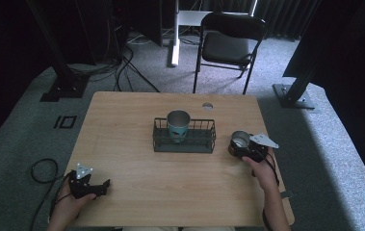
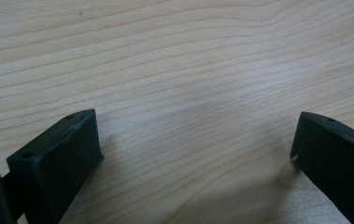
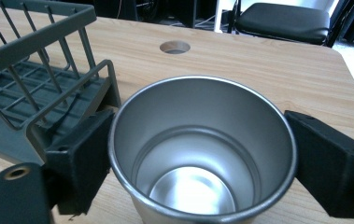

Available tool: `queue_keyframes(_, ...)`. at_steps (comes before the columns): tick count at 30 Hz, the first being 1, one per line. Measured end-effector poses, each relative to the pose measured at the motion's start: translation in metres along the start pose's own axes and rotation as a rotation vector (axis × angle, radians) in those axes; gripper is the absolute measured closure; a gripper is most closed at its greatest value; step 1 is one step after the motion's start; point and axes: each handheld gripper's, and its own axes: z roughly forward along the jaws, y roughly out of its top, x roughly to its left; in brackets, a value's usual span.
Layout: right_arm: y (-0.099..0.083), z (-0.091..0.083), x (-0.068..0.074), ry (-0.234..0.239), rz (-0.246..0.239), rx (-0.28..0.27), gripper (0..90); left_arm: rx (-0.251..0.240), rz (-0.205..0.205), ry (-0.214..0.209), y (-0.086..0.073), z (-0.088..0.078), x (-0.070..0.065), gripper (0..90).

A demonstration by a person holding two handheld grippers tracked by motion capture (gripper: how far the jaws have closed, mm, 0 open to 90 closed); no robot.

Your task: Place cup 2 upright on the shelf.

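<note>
From above, one cup [image 1: 178,125] already stands in the rack [image 1: 184,143], while the right gripper [image 1: 245,147] holds a steel cup [image 1: 240,141] on the worktop [image 1: 170,192] just right of it, so that one seems left to load. The left gripper [image 2: 193,154] rests with jaws wide apart over bare wood, holding nothing. In the right gripper view, the jaws clamp the steel cup [image 3: 202,154] by its rim, beside the rack [image 3: 39,88].

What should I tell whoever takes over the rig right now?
Right gripper: jaws on both sides of the steel cup, upright, empty, on the table just right of the wire basket.
Left gripper: open, empty, low over bare wood at the near left.
Done: a teal cup already stands in the basket's left half.
Left, probably: lift the steel cup into the basket's free right half, then release.
</note>
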Motion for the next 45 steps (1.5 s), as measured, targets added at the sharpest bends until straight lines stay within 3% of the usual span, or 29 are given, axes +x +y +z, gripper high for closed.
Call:
queue_keyframes(11, 0.005, -0.002, -0.001, -0.015, -0.025, 0.015, 13.2, 0.000, 0.000, 0.000, 0.000, 0.000, 0.000, 2.2)
queue_keyframes(23, 0.021, -0.012, -0.002, -0.024, -0.001, 0.008, 13.2, 0.000, 0.000, 0.000, 0.000, 0.000, 0.000, 2.1)
queue_keyframes(45, 0.071, -0.028, 0.010, 0.002, -0.031, -0.050, 13.3, 0.000, 0.000, 0.000, 0.000, 0.000, 0.000, 2.2)
